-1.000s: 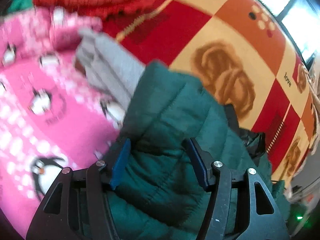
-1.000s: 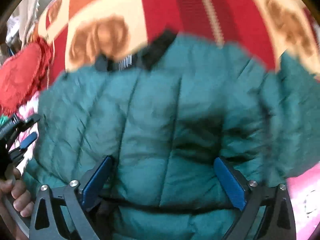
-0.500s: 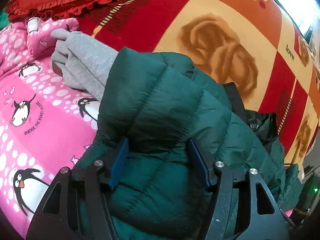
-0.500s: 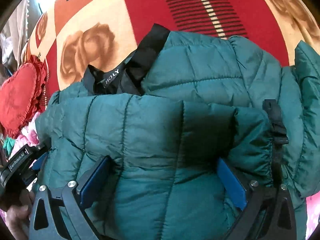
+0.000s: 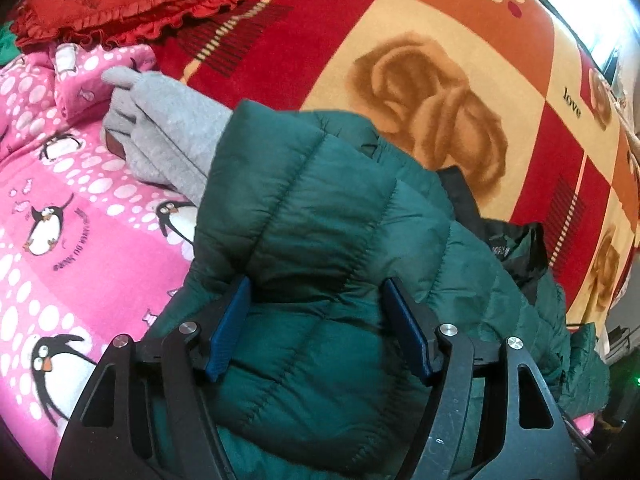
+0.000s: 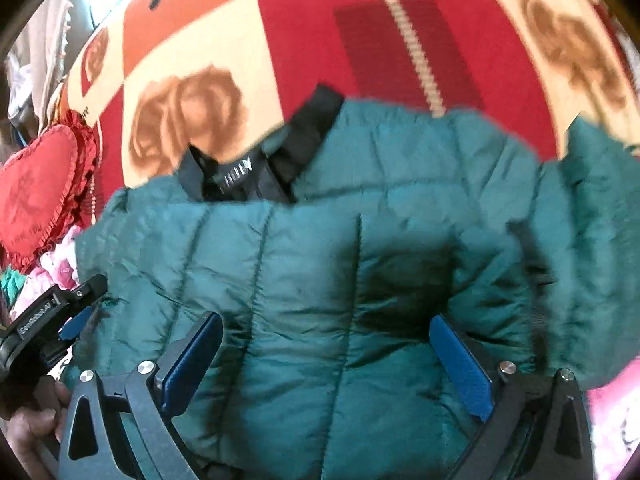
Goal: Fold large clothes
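Left gripper, jaws just opening, straddles a puffed fold of green quilted jacket lying on rose-patterned blanket beside pink penguin fleece; right gripper spread wide, jacket bulging between.

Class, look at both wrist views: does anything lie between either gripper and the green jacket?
Nothing visible does. The green jacket bulges between the fingers of the left gripper, whose jaws have just been opening, and likewise fills the right gripper.

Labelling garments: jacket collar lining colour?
Black collar lining inside the green puffer jacket; clearest in the right wrist view.
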